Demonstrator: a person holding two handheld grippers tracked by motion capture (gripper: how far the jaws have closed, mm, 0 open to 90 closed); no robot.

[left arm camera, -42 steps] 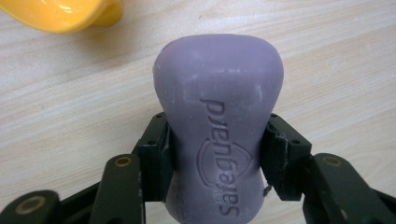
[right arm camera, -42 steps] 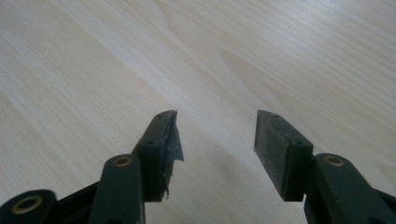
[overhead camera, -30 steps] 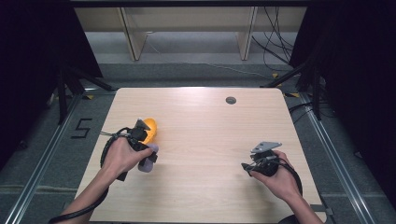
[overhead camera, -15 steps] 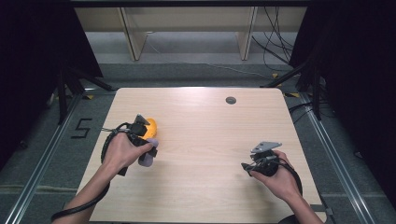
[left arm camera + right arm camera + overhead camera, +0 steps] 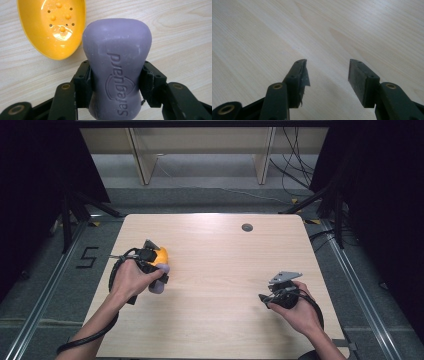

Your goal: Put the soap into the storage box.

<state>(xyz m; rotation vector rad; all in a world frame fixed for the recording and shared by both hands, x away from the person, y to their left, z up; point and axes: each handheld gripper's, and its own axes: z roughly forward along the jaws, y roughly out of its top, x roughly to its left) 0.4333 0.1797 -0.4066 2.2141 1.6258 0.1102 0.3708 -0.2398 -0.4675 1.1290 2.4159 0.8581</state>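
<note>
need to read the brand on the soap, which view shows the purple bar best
The left gripper view: the purple soap bar sits close up between the left claw pads, its embossed lettering legible. In the high view the bar is a small lilac patch partly behind the hand.

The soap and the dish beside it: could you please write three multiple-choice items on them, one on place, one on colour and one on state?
1. Where is the soap dish relative to the soap bar in the left gripper view?
A. Upper left, beside it
B. Under it
C. Lower right

2. What colour is the soap bar?
A. Green
B. Purple
C. White

3. How is the left gripper?
A. Open and empty
B. Shut on the dish
C. Shut on the soap bar

Answers: 1 A, the dish lies on the table at the bar's upper left; 2 B, the bar is purple; 3 C, both jaws press the bar's sides.
</note>
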